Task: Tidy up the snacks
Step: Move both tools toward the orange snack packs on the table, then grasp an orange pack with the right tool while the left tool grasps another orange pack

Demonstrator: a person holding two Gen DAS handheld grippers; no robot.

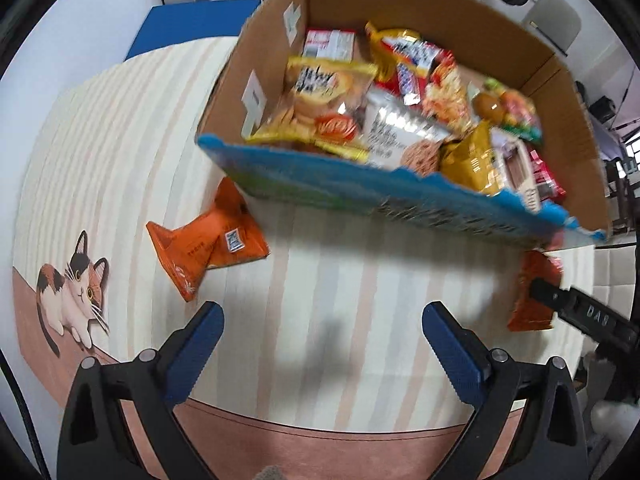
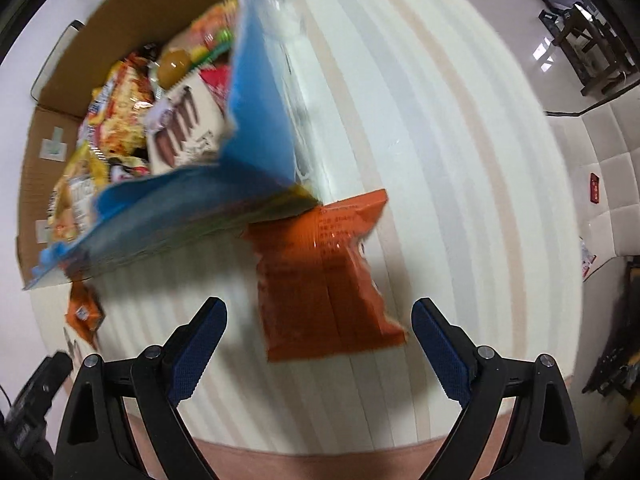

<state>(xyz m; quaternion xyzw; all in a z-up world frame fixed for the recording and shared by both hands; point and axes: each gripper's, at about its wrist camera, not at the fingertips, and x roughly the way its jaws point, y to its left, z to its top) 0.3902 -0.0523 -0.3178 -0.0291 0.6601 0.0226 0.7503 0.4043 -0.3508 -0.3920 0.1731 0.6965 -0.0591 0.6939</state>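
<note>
A cardboard box (image 1: 460,20) with a blue printed front wall (image 1: 360,192) holds several snack packs; it also shows in the right wrist view (image 2: 168,0). One orange snack bag (image 1: 208,248) lies on the striped cloth left of the box. My left gripper (image 1: 322,344) is open and empty, above bare cloth in front of the box. A second orange bag (image 2: 328,280) lies by the box's corner, just ahead of my open right gripper (image 2: 318,340). The right gripper's fingers (image 1: 560,300) reach that bag (image 1: 536,292) in the left wrist view.
The striped tablecloth (image 1: 120,140) has a cat picture (image 1: 76,296) at its left edge. A blue pad (image 1: 192,28) and white chairs stand behind the table. A white padded seat (image 2: 608,184) is to the right. The other orange bag shows at the left (image 2: 82,312).
</note>
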